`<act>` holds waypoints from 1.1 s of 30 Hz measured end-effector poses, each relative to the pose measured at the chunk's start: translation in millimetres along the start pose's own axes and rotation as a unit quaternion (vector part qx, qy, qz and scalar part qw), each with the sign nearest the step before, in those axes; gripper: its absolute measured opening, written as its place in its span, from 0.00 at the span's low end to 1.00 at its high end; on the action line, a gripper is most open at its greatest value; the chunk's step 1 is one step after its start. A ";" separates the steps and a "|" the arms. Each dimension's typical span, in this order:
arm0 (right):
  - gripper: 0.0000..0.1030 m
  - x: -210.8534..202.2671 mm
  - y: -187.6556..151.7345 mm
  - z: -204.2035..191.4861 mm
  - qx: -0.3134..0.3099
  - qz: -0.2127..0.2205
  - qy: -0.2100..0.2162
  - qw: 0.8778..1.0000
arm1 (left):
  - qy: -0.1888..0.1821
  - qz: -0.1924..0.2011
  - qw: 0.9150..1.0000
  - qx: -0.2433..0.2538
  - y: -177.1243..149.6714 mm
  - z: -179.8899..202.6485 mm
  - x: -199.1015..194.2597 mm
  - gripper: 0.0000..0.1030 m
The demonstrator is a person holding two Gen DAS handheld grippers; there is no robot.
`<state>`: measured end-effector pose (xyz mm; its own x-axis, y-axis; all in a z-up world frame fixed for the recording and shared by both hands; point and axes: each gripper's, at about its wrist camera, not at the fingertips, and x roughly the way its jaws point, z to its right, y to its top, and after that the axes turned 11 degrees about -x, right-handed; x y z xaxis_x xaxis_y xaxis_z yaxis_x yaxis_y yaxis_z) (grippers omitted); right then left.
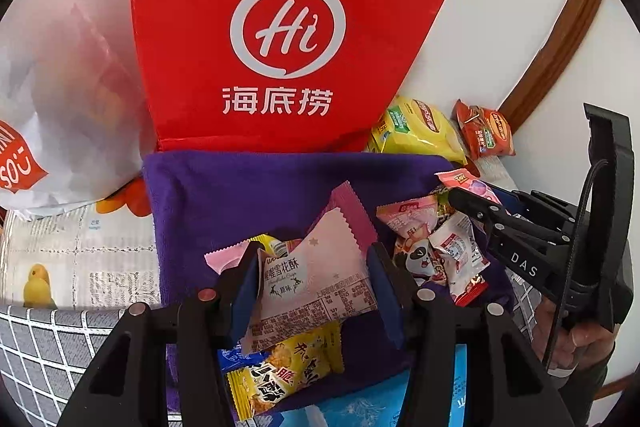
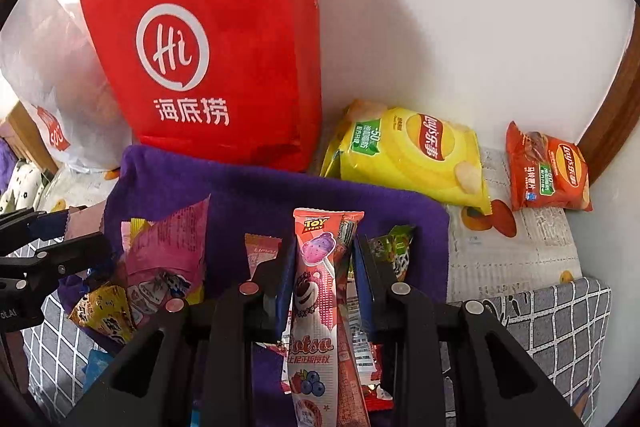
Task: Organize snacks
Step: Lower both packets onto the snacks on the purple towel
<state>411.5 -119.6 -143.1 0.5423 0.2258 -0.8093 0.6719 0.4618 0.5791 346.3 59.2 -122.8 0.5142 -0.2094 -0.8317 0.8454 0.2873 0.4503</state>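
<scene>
Blue pads of your left gripper (image 1: 308, 291) are pinching a pale pink snowflake-crisp packet (image 1: 316, 279) across its width, held above the purple cloth (image 1: 248, 195) with a yellow snack packet (image 1: 284, 375) just below it. Your right gripper (image 2: 324, 279) is pressed tight on the long Lotso candy stick (image 2: 316, 291), which stands upright between the jaws, with other thin wrappers crowding beside it. Both grips are on slippery film, so I judge a quick swing could let either packet slide out or twist, and the right jaws may have caught a neighbouring wrapper that would drop on the way. Loose sweets, including a panda-printed pack (image 1: 420, 259), lie heaped on the cloth between your two tools, near enough to be knocked off its edge. Further back sit the yellow Lay's bag (image 2: 412, 151) and the small orange Lay's bag (image 2: 548, 171) against the wall, beside the tall red paper bag (image 2: 216, 59) and a white plastic bag (image 1: 68, 115). The red bag looks light enough to tip if bumped.
</scene>
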 end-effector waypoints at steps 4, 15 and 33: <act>0.27 3.8 -0.4 -1.4 -0.003 -0.006 0.003 1.000 | 0.005 -0.007 1.000 0.001 -1.6 0.4 6.8 0.49; 0.28 17.5 -3.2 -7.6 -0.012 -0.035 0.006 0.999 | 0.015 -0.022 1.000 0.003 -5.3 1.9 21.6 0.49; 0.28 25.6 -4.2 -12.2 -0.019 -0.046 0.010 0.999 | 0.023 -0.035 0.999 0.004 -5.3 1.0 34.3 0.50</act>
<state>416.3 -105.3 -167.5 0.4693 0.1974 -0.8607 0.6979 0.5142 0.4985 359.6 49.6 -153.3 0.4460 -0.1853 -0.8756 0.8806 0.2654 0.3924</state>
